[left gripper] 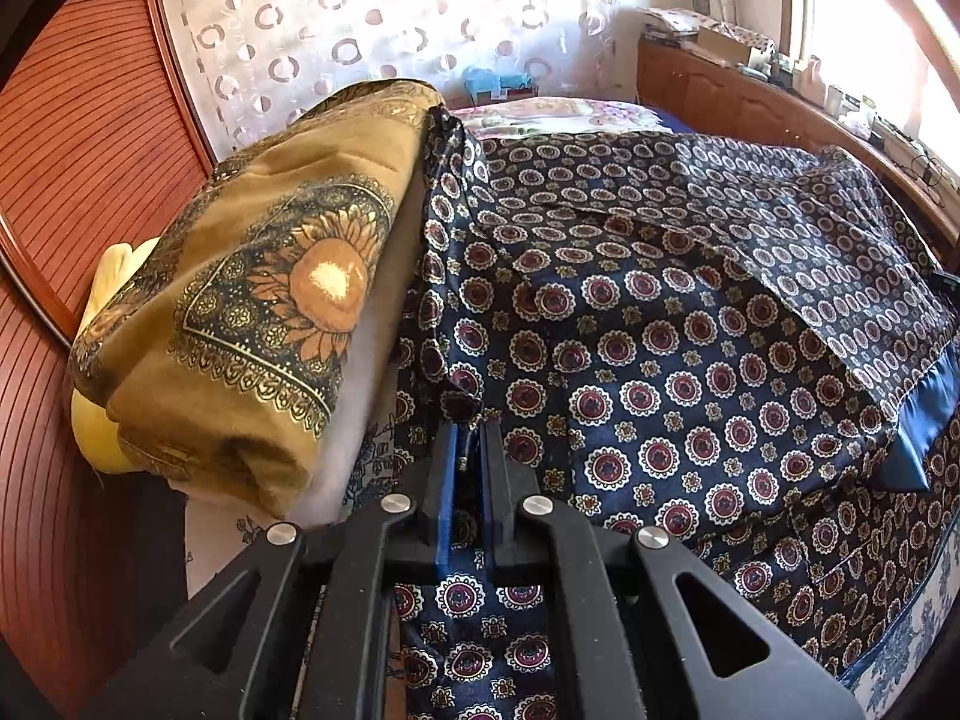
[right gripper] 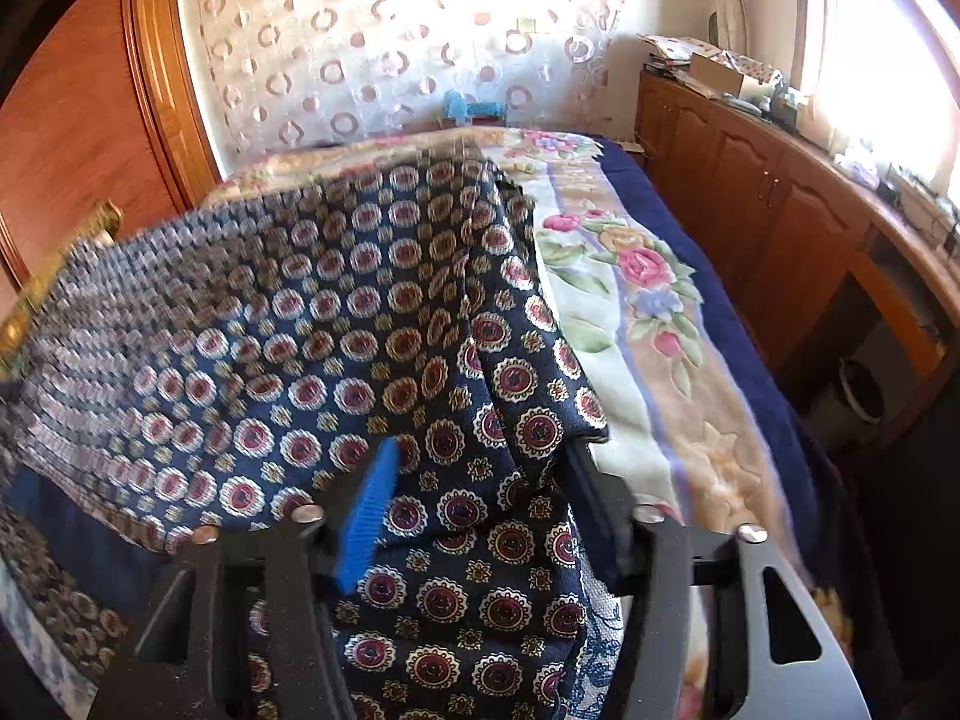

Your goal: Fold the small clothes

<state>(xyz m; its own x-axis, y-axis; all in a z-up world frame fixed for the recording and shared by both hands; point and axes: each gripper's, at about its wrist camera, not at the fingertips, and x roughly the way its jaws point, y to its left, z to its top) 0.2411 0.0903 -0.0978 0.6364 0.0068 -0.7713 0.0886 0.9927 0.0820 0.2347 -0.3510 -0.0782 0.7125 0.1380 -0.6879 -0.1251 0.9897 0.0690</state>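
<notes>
On a bed, the left tongs [left gripper: 467, 438] stand nearly closed, their jaws pinching a bunched ridge of the garment [left gripper: 660, 372], a navy cloth printed with red-and-white medallions. In the left wrist view the garment fills the centre and right of the frame, with a folded layer lying across its upper right and a plain blue satin hem [left gripper: 924, 420] showing at the right edge. A folded mustard blanket [left gripper: 252, 324] with a sunflower print sits at the left of that frame, just beside the garment.

The right tongs [right gripper: 480, 474] stand wide, and the garment [right gripper: 336, 324] drapes over and between their fingers, one blue pad [right gripper: 366, 516] showing at lower centre; no pinch can be seen. Here the cloth rises across the left and centre of the frame, its left part blurred. To its right lies the floral bedcover [right gripper: 636, 312]. A wooden cabinet [right gripper: 780, 204] runs along the right side, and a circle-patterned curtain [right gripper: 384, 42] hangs across the top.
</notes>
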